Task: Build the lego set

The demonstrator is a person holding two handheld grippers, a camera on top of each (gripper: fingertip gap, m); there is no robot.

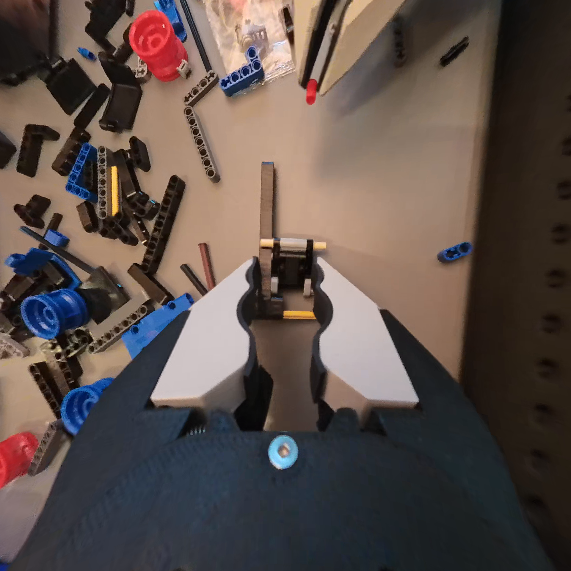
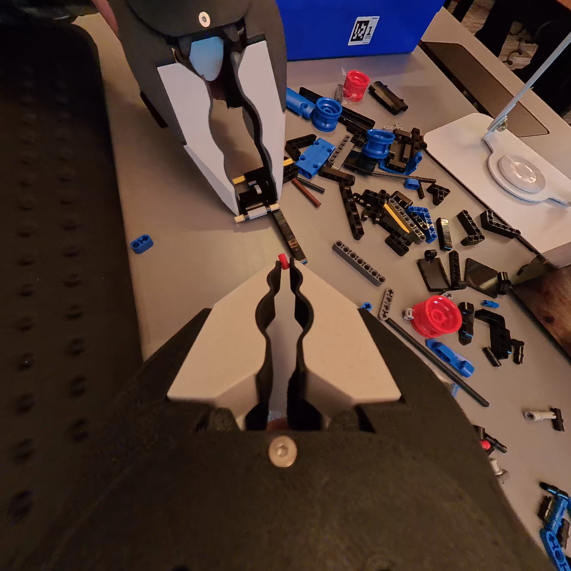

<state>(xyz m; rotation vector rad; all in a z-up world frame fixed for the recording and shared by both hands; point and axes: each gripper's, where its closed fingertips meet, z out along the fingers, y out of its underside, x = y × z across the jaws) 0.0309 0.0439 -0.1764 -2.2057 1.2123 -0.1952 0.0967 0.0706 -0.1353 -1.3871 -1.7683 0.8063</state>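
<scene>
Inventory, L to R, right wrist view as the clock face unless noted.

1. Dark studded mat (image 2: 55, 216), 9 o'clock edge. Bare.
2. Blue 2-hole connector (image 2: 141, 243), approx 10 o'clock of my right tips, alone on the table (image 2: 191, 278), near the mat.
3. My left gripper (image 1: 285, 289), at 12 o'clock here: fingers part open, closed on the sub-assembly (image 1: 289, 272) and pressing it to the table. Sub-assy = small black frame w/ tan axle (image 1: 293, 244), grey sleeve, yellow axle, plus a long black beam (image 1: 267, 200) running out toward my right tips.
4. My right gripper (image 2: 285, 266), centre: fingers nearly shut, pinching a small red pin (image 2: 283, 261) at the tips. Pin sits just beside the beam's far end; touching or not, can't tell.
5. Loose pile, 1–4 o'clock: blue wheel hubs (image 2: 326, 112), red wheel hub (image 2: 436, 315), grey beam (image 2: 358, 263), black beams, panels, long black axle (image 2: 438, 361).
6. Blue bin (image 2: 355, 27), 12–1 o'clock. White stand base (image 2: 457, 148), 2 o'clock.

Progress, my judgement: early. Only one small sub-assy built; hubs, panels and most beams unused. Step in hand looks like red pin into beam end.

Obstacles: pin path looks clear. Pile lies close on the R; the beam could swing if the pin is pushed off-axis.
</scene>
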